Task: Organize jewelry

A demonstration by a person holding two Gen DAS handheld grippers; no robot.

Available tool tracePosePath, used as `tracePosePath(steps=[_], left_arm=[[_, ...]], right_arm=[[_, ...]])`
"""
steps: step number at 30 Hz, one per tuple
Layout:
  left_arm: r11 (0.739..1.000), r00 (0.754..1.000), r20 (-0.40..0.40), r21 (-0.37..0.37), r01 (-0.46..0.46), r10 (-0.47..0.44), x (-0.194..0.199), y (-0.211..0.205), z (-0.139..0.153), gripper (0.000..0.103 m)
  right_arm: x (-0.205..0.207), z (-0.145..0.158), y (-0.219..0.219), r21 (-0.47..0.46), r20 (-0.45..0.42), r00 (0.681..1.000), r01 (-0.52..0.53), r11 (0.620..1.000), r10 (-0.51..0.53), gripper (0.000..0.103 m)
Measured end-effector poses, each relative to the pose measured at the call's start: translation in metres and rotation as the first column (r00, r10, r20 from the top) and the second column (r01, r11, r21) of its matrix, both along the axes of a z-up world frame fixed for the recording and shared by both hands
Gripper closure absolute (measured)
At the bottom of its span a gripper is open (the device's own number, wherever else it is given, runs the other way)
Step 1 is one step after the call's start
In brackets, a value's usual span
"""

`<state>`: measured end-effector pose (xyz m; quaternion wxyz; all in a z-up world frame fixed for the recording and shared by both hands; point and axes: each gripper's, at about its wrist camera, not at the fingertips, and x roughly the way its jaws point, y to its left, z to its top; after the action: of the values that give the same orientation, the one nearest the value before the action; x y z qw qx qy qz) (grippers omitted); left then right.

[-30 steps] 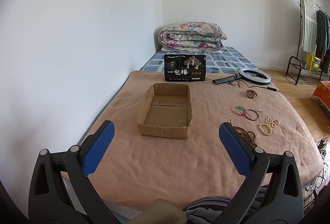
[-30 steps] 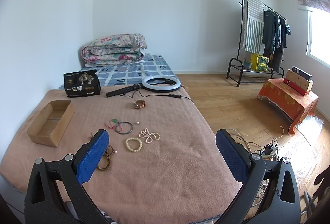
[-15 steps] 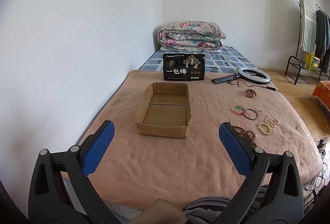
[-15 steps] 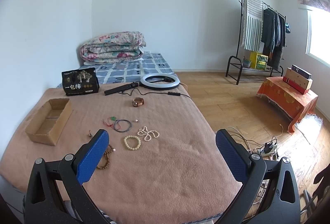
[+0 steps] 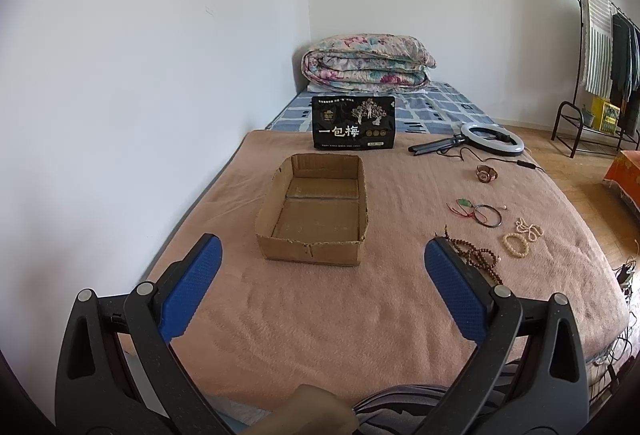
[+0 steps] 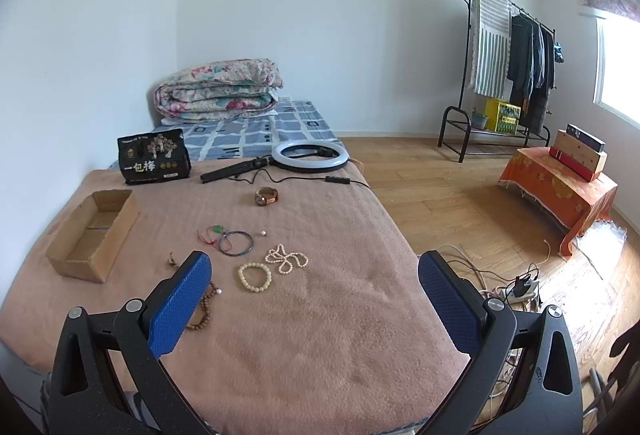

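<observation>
Over the last second almost nothing has changed: in both views the scene has only slid a very little, so you are still holding both tools in the air above the near edge of the bed and no piece has been touched. The pink-brown fleece blanket (image 5: 320, 315) covers the bed, and on its left part stands the shallow open brown cardboard box (image 5: 316, 211), still with nothing in it, so I judge that the sorting has not really begun. Your left gripper (image 5: 320, 291) has its blue pads spread wide and holds nothing, and it looks straight at the box. Your right gripper (image 6: 316, 299) is also wide and holds nothing. The jewelry lies loose on the blanket to the right of the box, well apart from it. The long string of brown wooden beads (image 6: 204, 307) is nearest to you, partly hidden behind the left blue pad of the right tool. Then come the cream bead bracelet (image 6: 255, 277), the small white pearl strand (image 6: 286, 259) just beside it, the thin dark bangle with red cord and green stone (image 6: 232, 241), and farther away the brown wooden watch (image 6: 266, 195). Because the right tool is already near these pieces, it seems natural to lower it on the cream bracelet or the brown beads first
</observation>
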<state>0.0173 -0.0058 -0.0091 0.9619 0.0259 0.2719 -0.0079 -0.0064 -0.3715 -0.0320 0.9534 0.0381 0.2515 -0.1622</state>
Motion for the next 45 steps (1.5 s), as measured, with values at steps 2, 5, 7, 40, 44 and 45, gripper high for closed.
tracePosePath(steps=[2, 5, 7, 40, 44, 45], left_arm=[[1.0, 1.0, -0.014, -0.009, 0.01, -0.01, 0.005, -0.002, -0.003, 0.0], [0.999, 0.999, -0.033, -0.014, 0.037, -0.038, 0.014, -0.006, -0.009, 0.0], [0.998, 0.998, -0.041, -0.01, 0.055, -0.055, 0.02, -0.011, -0.013, 0.0], [0.863, 0.801, -0.335, -0.09, 0.498, -0.497, 0.17, -0.157, -0.123, 0.021], [0.862, 0.784, -0.373, -0.102, 0.496, -0.496, 0.186, -0.162, -0.139, 0.029], [0.858, 0.777, -0.379, -0.11, 0.501, -0.502, 0.19, -0.163, -0.143, 0.029]], right_arm=[[0.002, -0.003, -0.003, 0.008, -0.006, 1.0, -0.003, 1.0, 0.003, 0.001], [0.007, -0.006, -0.009, 0.022, -0.009, 1.0, -0.006, 1.0, 0.007, 0.001], [0.012, -0.008, -0.013, 0.029, -0.013, 1.0, -0.006, 1.0, 0.006, 0.0], [0.165, -0.122, -0.057, 0.176, -0.282, 0.929, -0.196, 0.965, 0.24, 0.01], [0.18, -0.138, -0.06, 0.217, -0.31, 0.912, -0.206, 0.954, 0.268, 0.012], [0.183, -0.14, -0.06, 0.222, -0.313, 0.91, -0.208, 0.953, 0.272, 0.016]])
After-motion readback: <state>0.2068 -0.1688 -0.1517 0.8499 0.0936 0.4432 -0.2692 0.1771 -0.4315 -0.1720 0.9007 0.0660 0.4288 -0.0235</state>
